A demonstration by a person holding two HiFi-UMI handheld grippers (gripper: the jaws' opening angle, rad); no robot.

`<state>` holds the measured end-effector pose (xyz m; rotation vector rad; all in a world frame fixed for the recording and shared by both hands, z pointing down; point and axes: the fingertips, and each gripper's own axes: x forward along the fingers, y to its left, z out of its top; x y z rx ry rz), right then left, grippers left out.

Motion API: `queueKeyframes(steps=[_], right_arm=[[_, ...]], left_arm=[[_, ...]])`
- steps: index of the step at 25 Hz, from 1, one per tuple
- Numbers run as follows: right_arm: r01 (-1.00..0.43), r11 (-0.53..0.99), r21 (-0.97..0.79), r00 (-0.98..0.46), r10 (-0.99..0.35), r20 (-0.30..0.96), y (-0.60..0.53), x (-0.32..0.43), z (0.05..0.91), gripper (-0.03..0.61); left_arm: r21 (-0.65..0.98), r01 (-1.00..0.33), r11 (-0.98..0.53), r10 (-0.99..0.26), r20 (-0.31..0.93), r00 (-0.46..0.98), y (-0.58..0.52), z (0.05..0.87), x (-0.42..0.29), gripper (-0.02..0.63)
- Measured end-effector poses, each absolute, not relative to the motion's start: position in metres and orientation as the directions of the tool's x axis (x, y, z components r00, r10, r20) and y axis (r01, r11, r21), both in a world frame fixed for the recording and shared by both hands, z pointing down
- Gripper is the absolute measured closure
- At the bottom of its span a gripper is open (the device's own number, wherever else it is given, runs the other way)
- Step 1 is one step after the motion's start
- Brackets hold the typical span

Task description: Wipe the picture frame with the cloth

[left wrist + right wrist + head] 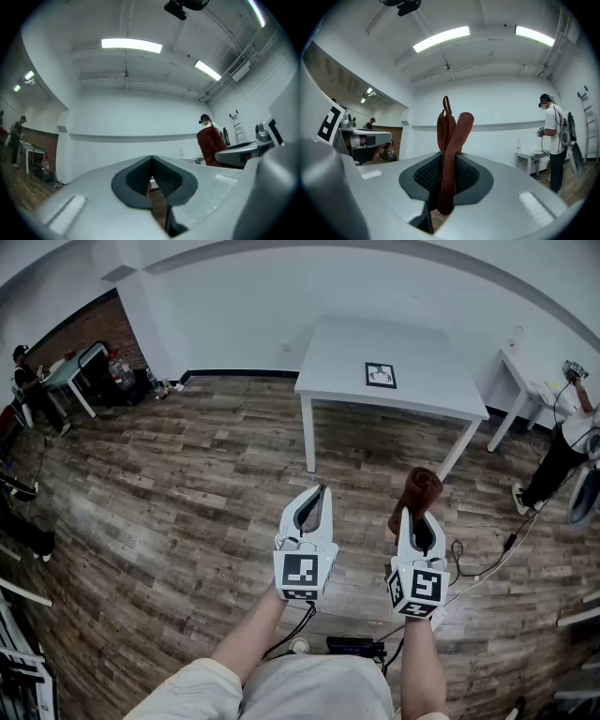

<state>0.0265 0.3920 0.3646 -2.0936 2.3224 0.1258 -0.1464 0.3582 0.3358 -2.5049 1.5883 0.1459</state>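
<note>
on the wood floor well ahead stands a white table [422, 348] with the picture frame [380, 375] lying flat on it, slightly nearer the right gripper [419, 516], which clamps the upright cloth [422, 487], while the left gripper [318, 495] is closed and empty.

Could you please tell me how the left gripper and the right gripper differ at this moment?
The right gripper is clamped on a rust-brown cloth, while the left gripper has its jaws together on nothing. The cloth stands up past the right gripper's tips; nothing sticks out of the left gripper. Both are white and are held over the wooden floor, pointing toward the white table ahead.
</note>
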Motion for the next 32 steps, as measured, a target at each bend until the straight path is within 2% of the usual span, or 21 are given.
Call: queueKeyframes(steps=[16, 32], right_arm=[[-0.994, 0.107, 0.021, -0.107, -0.993, -0.051, 0.382, 0.059, 0.37, 0.489], [-0.989, 0.146, 0.005, -0.146, -0.989, -0.004, 0.294, 0.105, 0.393, 0.489]], left_arm=[[-0.092, -0.906, -0.414, -0.891, -0.164, 0.424, 0.349, 0.339, -0.113, 0.614], [-0.085, -0.916, -0.393, -0.903, -0.154, 0.402, 0.268, 0.356, -0.064, 0.614]])
